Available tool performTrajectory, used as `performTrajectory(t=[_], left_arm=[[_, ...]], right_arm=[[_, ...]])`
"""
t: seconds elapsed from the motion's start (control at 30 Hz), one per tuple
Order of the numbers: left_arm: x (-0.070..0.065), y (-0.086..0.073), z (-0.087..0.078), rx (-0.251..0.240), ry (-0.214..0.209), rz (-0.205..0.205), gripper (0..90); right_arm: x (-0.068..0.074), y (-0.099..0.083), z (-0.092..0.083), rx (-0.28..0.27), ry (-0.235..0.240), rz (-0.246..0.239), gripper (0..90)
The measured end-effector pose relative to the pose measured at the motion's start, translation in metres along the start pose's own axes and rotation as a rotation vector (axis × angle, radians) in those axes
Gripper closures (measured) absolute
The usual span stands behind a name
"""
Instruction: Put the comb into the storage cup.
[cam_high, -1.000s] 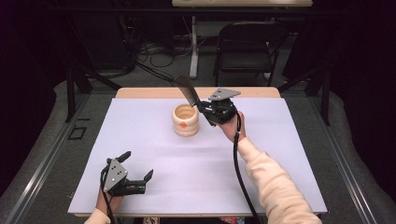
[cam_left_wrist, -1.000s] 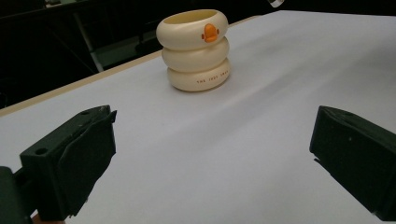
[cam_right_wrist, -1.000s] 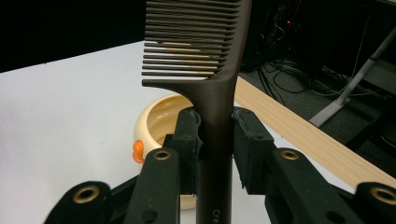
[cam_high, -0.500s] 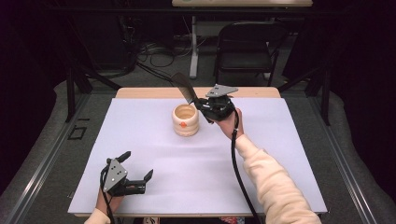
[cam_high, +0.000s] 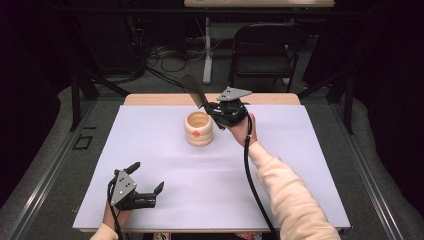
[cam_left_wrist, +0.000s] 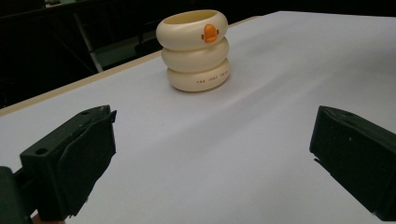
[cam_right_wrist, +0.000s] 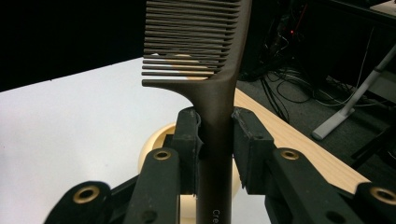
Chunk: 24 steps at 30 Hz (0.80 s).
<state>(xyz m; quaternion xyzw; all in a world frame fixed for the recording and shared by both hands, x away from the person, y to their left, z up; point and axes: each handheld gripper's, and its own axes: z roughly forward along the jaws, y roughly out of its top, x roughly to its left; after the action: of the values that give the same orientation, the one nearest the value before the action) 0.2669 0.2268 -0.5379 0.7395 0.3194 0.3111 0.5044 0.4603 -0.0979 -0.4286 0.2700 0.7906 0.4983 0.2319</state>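
Note:
A cream cup shaped like stacked rings, with an orange beak mark (cam_high: 198, 128) (cam_left_wrist: 198, 50), stands upright on the white table sheet (cam_high: 280, 150). My right gripper (cam_high: 209, 107) (cam_right_wrist: 215, 140) is shut on the handle of a dark brown comb (cam_high: 193, 90) (cam_right_wrist: 201, 51). The comb slants up and to the left, just above the cup's far right rim (cam_right_wrist: 154, 144). Near the front left edge my left gripper (cam_high: 148, 183) (cam_left_wrist: 212, 154) rests low over the sheet, open, with nothing between its fingers.
A wooden table edge (cam_high: 150, 99) runs along the back of the sheet. Behind it stand a black chair (cam_high: 265, 50) and cables on the floor (cam_high: 165, 55). Open sheet lies between the cup and my left gripper.
The right gripper has lifted the comb slightly and shifted it a little left over the cup's rim. The left gripper has stayed where it was.

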Motion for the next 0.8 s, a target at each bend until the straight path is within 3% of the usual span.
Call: performTrajectory(t=[0.8], left_arm=[[0.0,0.0,0.0,-0.002,0.0,-0.002,0.2]], right_arm=[[0.002,0.007,0.013,-0.033,0.007,0.009,72.5]])
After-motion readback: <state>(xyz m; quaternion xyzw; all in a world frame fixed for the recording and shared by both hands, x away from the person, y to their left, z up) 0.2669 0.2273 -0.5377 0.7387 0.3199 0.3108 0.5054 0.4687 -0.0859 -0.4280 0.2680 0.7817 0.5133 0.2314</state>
